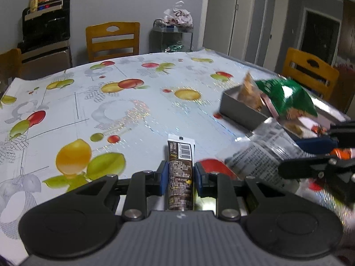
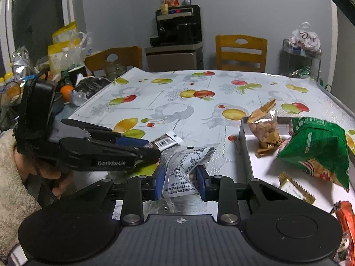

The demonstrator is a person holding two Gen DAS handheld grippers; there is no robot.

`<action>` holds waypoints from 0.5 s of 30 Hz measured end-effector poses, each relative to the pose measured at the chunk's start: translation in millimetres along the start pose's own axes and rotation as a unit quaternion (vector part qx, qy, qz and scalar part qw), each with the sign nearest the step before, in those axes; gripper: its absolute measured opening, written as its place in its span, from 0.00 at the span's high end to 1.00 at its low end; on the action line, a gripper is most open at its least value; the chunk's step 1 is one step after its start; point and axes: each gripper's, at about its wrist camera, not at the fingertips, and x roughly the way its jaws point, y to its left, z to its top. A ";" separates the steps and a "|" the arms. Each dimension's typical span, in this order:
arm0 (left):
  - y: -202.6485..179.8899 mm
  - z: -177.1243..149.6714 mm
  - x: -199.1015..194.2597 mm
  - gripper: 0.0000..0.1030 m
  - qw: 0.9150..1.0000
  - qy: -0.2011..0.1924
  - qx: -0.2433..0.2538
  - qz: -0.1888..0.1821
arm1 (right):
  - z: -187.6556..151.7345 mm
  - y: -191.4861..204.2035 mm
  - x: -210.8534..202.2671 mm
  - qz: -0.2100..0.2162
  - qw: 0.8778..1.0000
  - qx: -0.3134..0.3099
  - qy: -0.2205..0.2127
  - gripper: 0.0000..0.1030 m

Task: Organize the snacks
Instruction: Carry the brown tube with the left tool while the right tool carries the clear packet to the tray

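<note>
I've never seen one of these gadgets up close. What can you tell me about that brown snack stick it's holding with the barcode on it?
The brown snack stick is a long, narrow bar in glossy dark brown wrapping with pale printed text, a white barcode label and a white crimped end. It points straight out from the left gripper, whose blue pads clamp its two sides. The far end looks to hang just above the fruit-patterned tablecloth.

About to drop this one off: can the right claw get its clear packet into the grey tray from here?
Probably yes. The right claw is shut on the clear packet, and the grey tray sits just to its right. The tray's near-left floor looks bare; the green bag lies further right.
</note>
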 end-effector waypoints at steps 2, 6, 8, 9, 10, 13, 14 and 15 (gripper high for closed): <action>-8.7 -5.6 -3.6 0.79 1.000 0.004 0.009 0.006 | -3.6 -2.0 -5.7 0.006 1.000 0.001 0.000 0.69; -16.4 -15.8 -15.0 0.78 1.000 0.003 -0.004 0.008 | -10.6 -5.1 -15.9 0.017 1.000 0.000 0.000 0.70; -18.9 -20.1 -20.5 0.76 1.000 0.004 -0.008 0.011 | -14.3 -6.7 -18.9 0.022 1.000 -0.002 0.002 0.70; -20.5 -22.6 -23.2 0.73 1.000 0.006 -0.008 0.016 | -15.7 -7.1 -19.0 0.024 1.000 -0.002 0.005 0.71; -22.8 -25.1 -26.2 0.71 1.000 0.006 -0.006 0.021 | -17.5 -8.4 -19.5 0.028 1.000 0.000 0.007 0.71; -28.8 -31.3 -34.5 0.62 1.000 0.008 -0.002 0.030 | -22.0 -11.4 -19.1 0.041 0.999 0.010 0.017 0.71; -30.2 -32.7 -36.4 0.62 0.999 0.008 -0.002 0.032 | -23.0 -12.5 -18.4 0.045 0.999 0.012 0.019 0.71; -31.3 -34.0 -37.8 0.62 0.999 0.007 -0.003 0.034 | -23.7 -12.8 -17.5 0.049 0.998 0.013 0.023 0.71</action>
